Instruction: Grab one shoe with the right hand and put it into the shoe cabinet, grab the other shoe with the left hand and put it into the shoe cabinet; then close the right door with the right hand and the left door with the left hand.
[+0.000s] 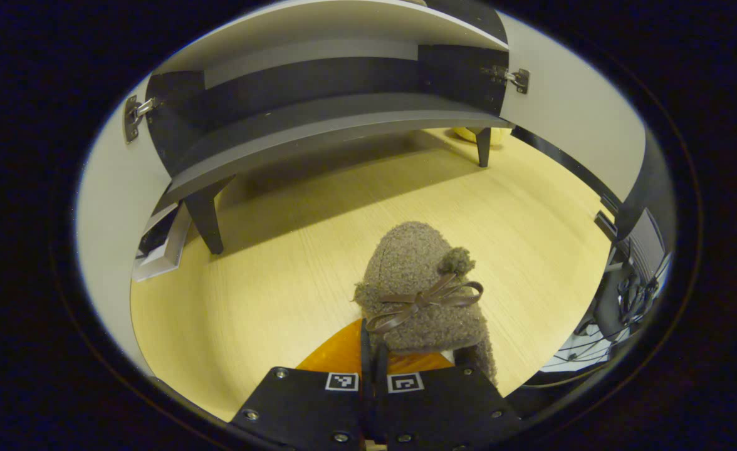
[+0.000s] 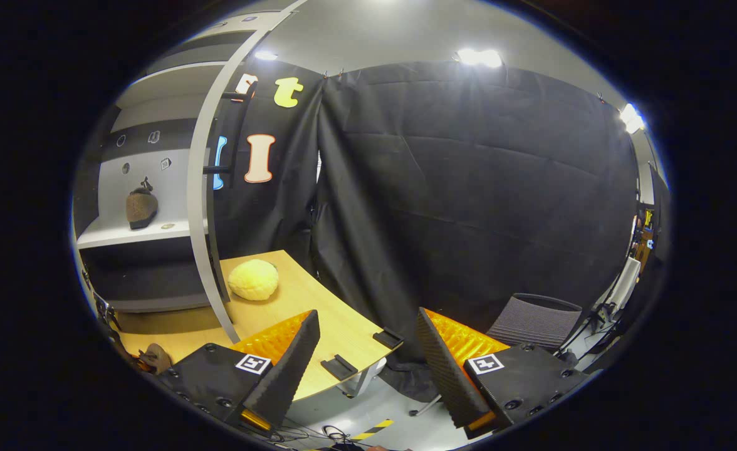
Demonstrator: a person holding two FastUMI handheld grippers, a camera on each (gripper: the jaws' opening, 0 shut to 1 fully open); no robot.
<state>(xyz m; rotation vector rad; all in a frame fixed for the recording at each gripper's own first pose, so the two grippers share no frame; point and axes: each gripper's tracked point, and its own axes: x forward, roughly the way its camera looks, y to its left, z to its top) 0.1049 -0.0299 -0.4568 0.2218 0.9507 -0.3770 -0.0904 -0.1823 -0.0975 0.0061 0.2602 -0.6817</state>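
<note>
Going from the left side first: the left gripper [image 1: 373, 366] is clenched on the heel end of a fuzzy brown shoe [image 1: 420, 294], its two fingers drawn close together with the shoe's back edge pinched between them. The shoe runs straight out ahead of the claw, long axis in line with the fingers, toe pointing away and a bow on its upper facing up. Its sole seems to sit on or just above the wooden table [image 1: 268, 275]; I cannot tell which.

Ahead of that claw and above it stands the shoe cabinet [image 1: 318, 119], raised on dark legs, with both doors swung wide. The left door [image 1: 108, 188] lies off to the claw's left, the right door [image 1: 569, 119] off to its right, and the open shelf lies dead ahead between them. So the move this turns on, as I judge it, is a lift and a straight push forward, toe first, with no need to turn the shoe.

On the right side, the right gripper [image 2: 365, 351] is released, its fingers spread wide with nothing between them. It faces the booth's dark cloth wall, and the cabinet lies well off to its left. There, the other shoe [image 2: 141, 208] rests on a pale shelf inside. A yellow rounded object [image 2: 253, 279] sits on the table just beside the right door's edge, ahead and left of this claw.

I judge the right hand's shoe done, the left hand's shoe next, both doors to follow.
</note>
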